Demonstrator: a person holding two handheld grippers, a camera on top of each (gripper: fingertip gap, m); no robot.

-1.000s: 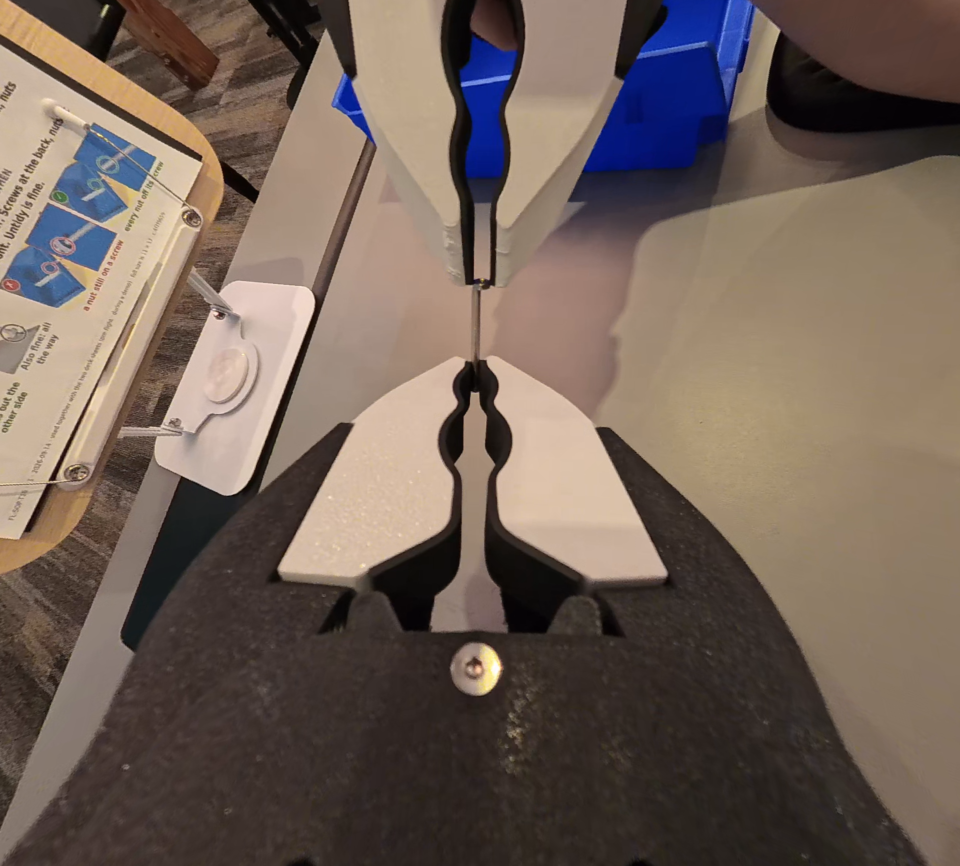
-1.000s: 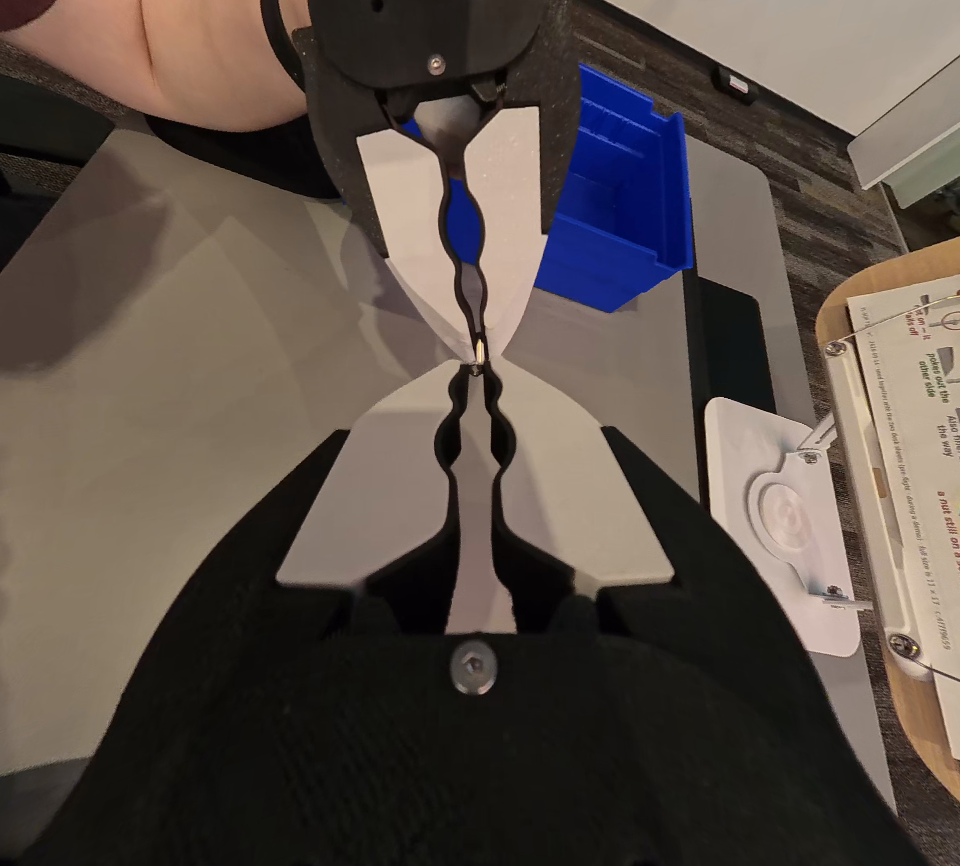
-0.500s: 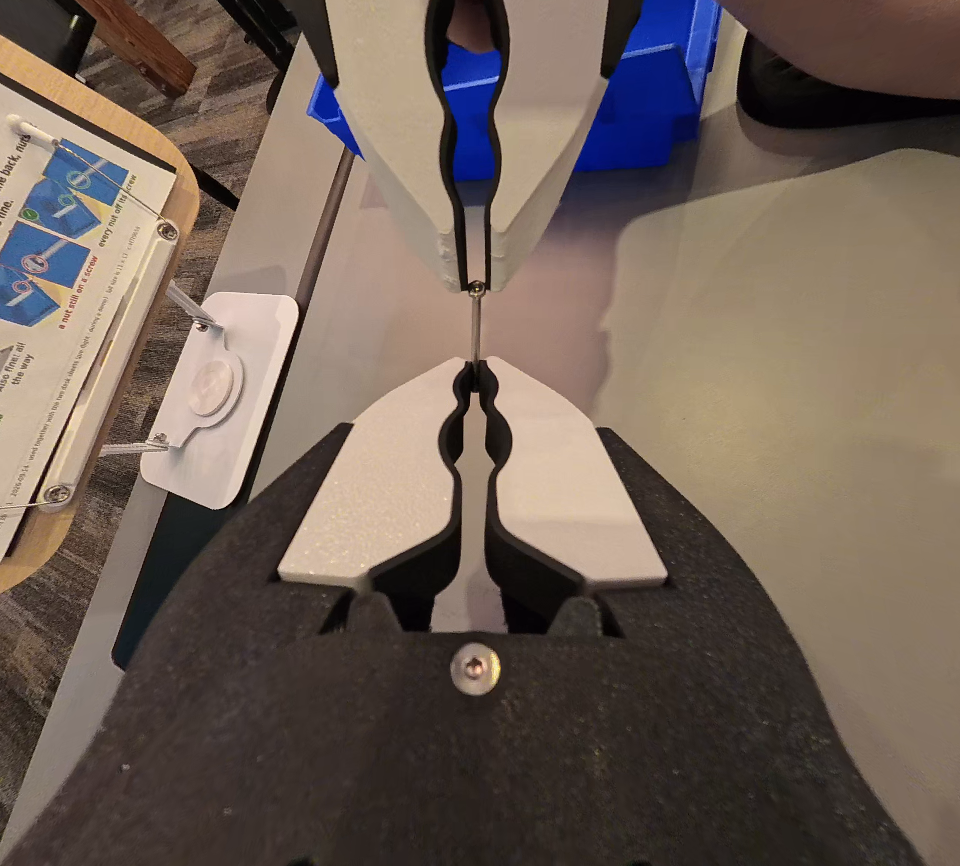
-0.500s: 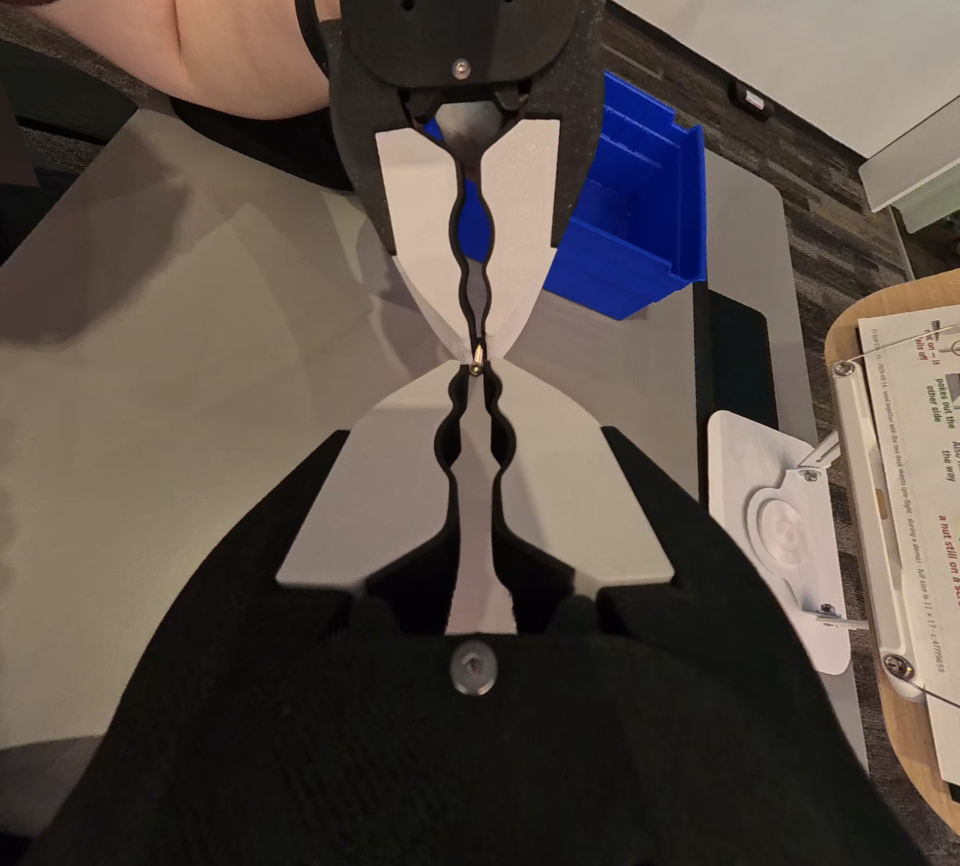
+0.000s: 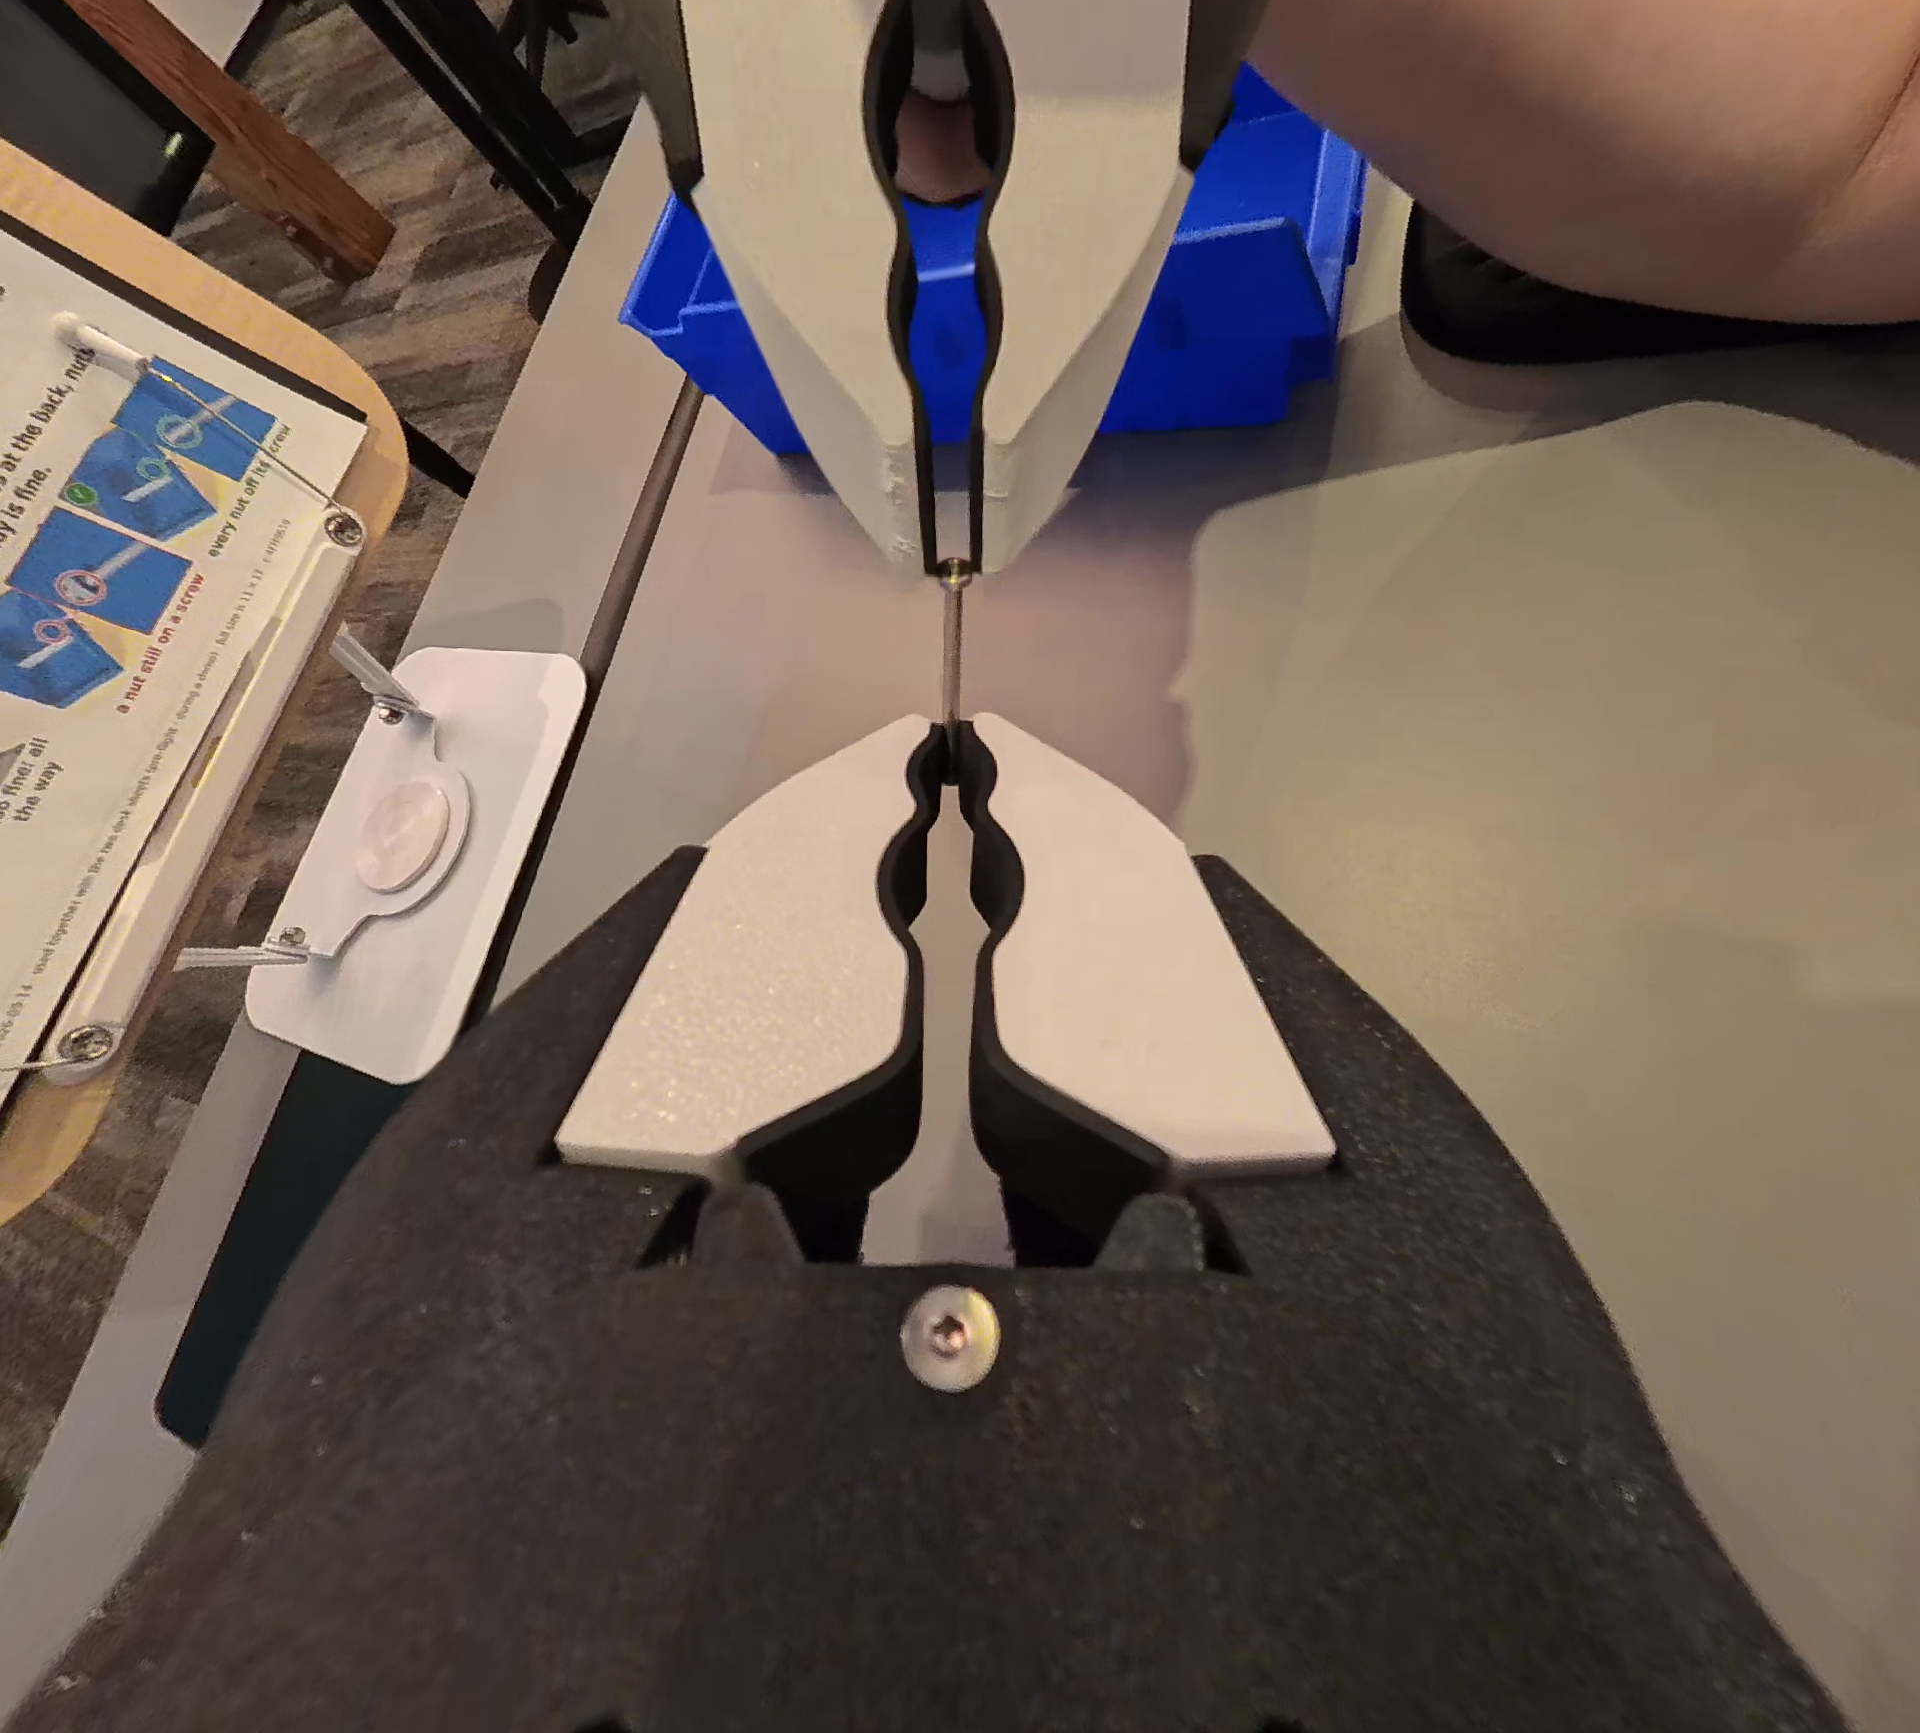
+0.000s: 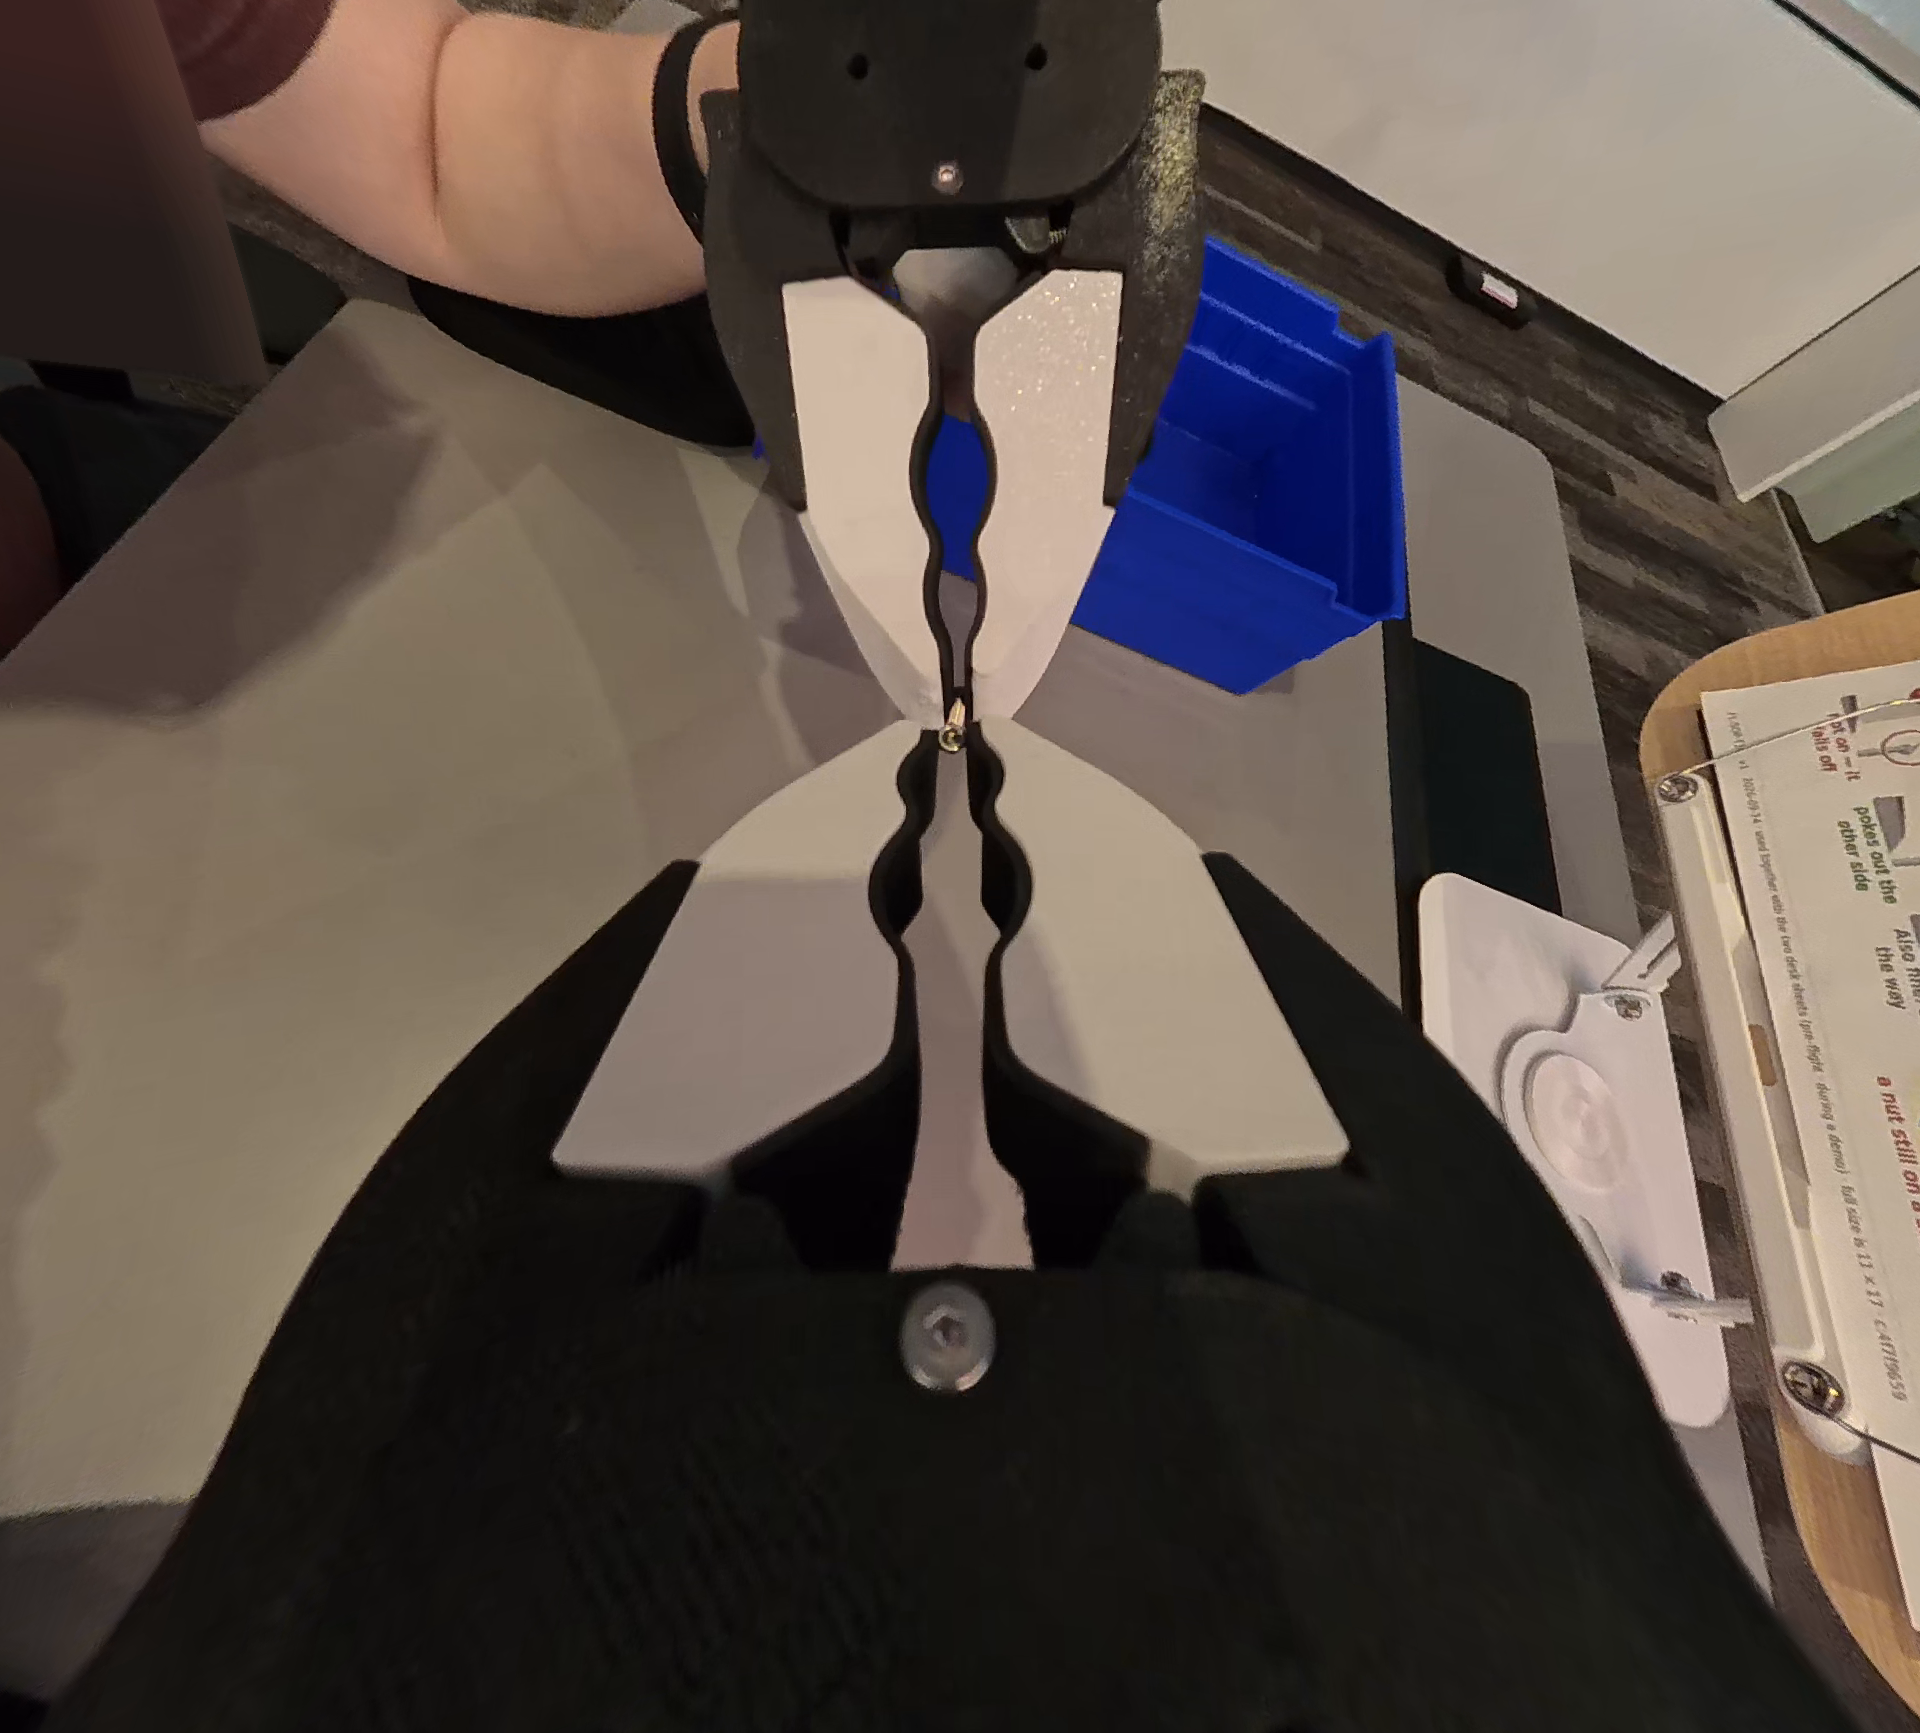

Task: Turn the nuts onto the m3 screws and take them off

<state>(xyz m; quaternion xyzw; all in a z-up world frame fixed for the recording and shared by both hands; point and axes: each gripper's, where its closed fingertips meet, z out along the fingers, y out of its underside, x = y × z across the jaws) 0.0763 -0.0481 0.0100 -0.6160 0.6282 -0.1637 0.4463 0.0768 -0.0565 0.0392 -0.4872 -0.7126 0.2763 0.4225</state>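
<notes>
My left gripper (image 5: 951,727) is shut on the lower end of a thin M3 screw (image 5: 951,644), which points straight ahead. My right gripper (image 5: 951,556) comes from the far side, shut on a small nut (image 5: 951,571) at the screw's far tip. In the right wrist view my right gripper (image 6: 951,740) holds the nut (image 6: 949,736) between its tips. My left gripper (image 6: 956,696) faces it tip to tip, and the screw (image 6: 957,713) looks very short, seen almost end on. Both are held above the grey table (image 5: 1558,852). How far the nut is threaded on cannot be told.
A blue bin (image 5: 1226,333) stands behind the grippers; it also shows in the right wrist view (image 6: 1247,561). A white mounting plate (image 5: 416,862) sits at the table's edge, next to a printed sheet (image 5: 104,644) on a wooden table. A person's forearm (image 5: 1610,73) is at upper right.
Both grippers stay shut and tip to tip on the screw and nut. The pair has shifted a little over the table, and the blue bin sits elsewhere in both views.
</notes>
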